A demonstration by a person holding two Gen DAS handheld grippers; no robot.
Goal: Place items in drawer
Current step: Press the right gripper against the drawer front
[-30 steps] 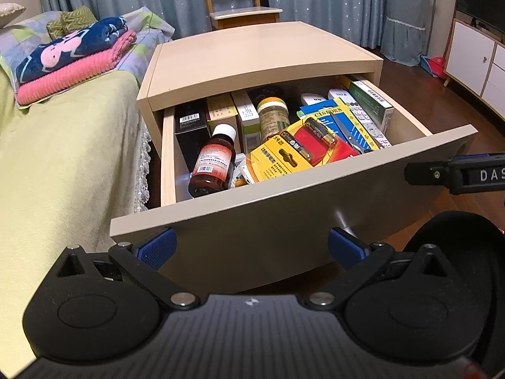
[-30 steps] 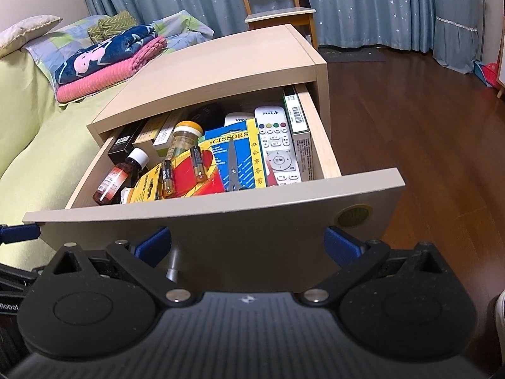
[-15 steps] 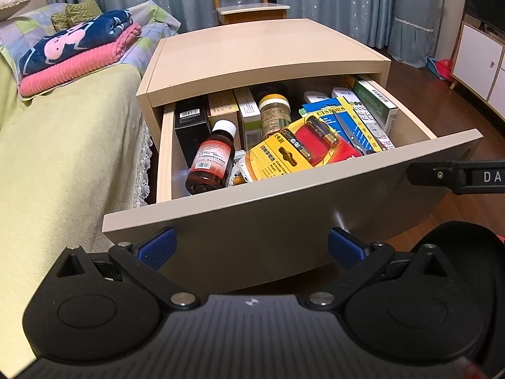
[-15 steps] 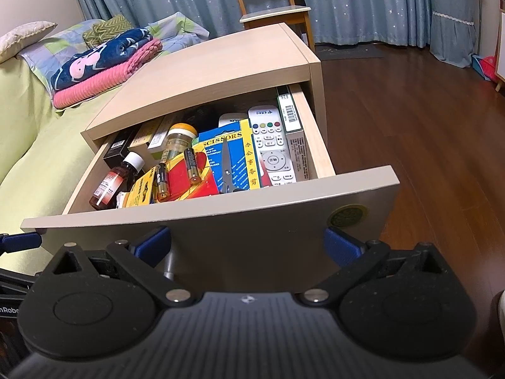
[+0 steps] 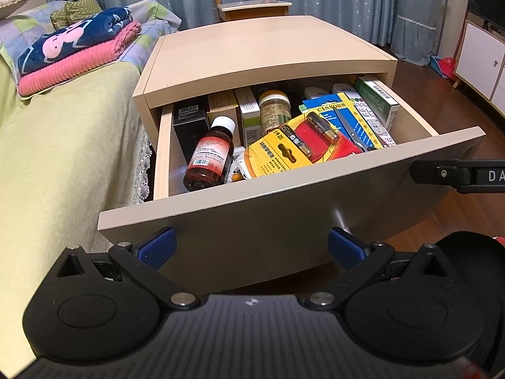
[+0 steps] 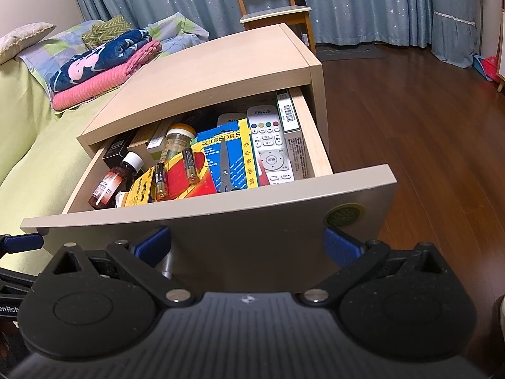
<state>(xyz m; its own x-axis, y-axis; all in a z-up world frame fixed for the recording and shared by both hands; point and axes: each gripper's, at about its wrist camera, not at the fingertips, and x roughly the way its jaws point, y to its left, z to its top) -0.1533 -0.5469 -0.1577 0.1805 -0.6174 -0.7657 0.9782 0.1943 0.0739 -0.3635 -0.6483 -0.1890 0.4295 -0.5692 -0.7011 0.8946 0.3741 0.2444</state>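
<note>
The beige nightstand's drawer [image 5: 284,199] stands pulled out, full of items. Inside lie a brown syrup bottle [image 5: 210,154], a yellow and red battery pack [image 5: 303,148], a blue scissors pack [image 6: 230,154], a white remote [image 6: 271,148], a pill jar [image 5: 274,109] and several boxes. My left gripper [image 5: 251,248] is open, its blue pads just in front of the drawer's front panel, nothing between them. My right gripper [image 6: 247,248] is open too, facing the same panel [image 6: 252,221] from the right side; part of it [image 5: 457,177] shows in the left wrist view.
A bed with a green cover [image 5: 63,145] and folded blankets [image 5: 79,50] lies left of the nightstand. A wooden chair [image 6: 271,6] stands behind, before blue curtains. Brown wood floor [image 6: 410,120] stretches right, with a white cabinet [image 5: 479,60] at the far right.
Both grippers have drawn back a little and risen, so the drawer looks slightly farther and more of its contents show. The drawer's contents have not moved.
</note>
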